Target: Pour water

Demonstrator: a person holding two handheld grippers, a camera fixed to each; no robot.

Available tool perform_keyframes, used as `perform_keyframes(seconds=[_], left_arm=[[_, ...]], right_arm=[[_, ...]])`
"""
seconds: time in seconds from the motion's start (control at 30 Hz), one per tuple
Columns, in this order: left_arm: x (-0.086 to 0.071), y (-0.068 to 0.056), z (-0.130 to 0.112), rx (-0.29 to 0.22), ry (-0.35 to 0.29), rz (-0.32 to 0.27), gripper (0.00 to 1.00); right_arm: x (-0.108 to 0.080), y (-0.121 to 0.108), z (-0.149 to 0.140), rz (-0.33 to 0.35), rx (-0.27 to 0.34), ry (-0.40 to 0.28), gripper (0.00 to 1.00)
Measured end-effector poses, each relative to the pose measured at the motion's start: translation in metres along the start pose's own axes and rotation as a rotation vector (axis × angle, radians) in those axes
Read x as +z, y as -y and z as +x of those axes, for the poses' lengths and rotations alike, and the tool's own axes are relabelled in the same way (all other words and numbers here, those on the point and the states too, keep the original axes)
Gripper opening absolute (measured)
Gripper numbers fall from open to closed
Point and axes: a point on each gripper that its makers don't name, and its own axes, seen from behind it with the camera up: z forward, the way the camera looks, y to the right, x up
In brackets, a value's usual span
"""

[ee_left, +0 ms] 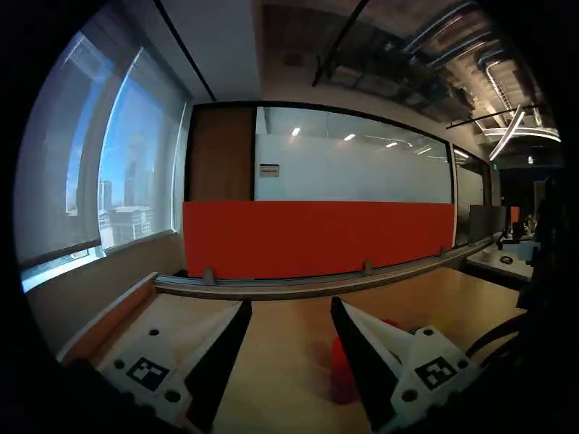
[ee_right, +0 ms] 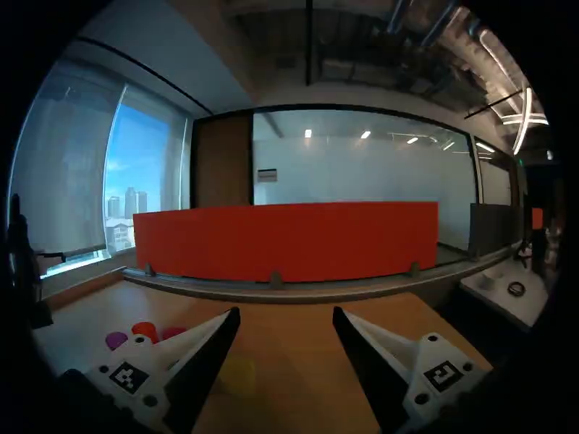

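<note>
Left gripper (ee_left: 289, 304): white fingers with black pads, spread wide apart and holding nothing; each finger carries a square black-and-white marker near its base.
Red cup (ee_left: 338, 369): stands on the desk inside the gap of the left gripper, just beside the inner edge of the finger on the right of that view; part of it is hidden behind that finger, and whether they touch cannot be told.
Right gripper (ee_right: 286, 312): fingers likewise wide apart, nothing between the pads.
Yellow cup (ee_right: 235, 376): blurred, low in the gap of the right gripper, close to the finger on the left of that view.
Row of cups (ee_right: 145, 333): purple, red and pink, side by side on the desk, beyond the left finger in the right gripper view.
Desk (ee_right: 304, 340): light wood, running under both grippers.
Partition (ee_left: 318, 239): orange panel standing along the far edge of the desk.
Glass wall (ee_left: 347, 166): behind the partition, with ceiling lights mirrored in it.
Window (ee_left: 123, 181): to the left, blue sky and tall buildings outside.
</note>
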Motion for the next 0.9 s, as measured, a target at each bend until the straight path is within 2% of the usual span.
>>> perform_keyframes(seconds=[0.4, 0.57, 0.67, 0.9], left_arm=[[0.005, -0.017, 0.008, -0.014, 0.02, -0.085, 0.8], [0.004, -0.029, 0.009, -0.014, 0.035, -0.155, 0.8], [0.001, -0.04, 0.014, -0.003, 0.026, -0.219, 0.8], [-0.007, -0.063, 0.027, 0.012, 0.0, -0.331, 0.8]], right_arm=[[-0.001, 0.011, 0.001, 0.064, -0.009, 0.026, 0.99], [-0.003, 0.026, 0.002, 0.14, -0.025, 0.043, 0.99], [-0.005, 0.038, 0.007, 0.194, -0.025, 0.044, 0.99], [-0.011, 0.066, 0.019, 0.325, -0.028, 0.041, 0.99]])
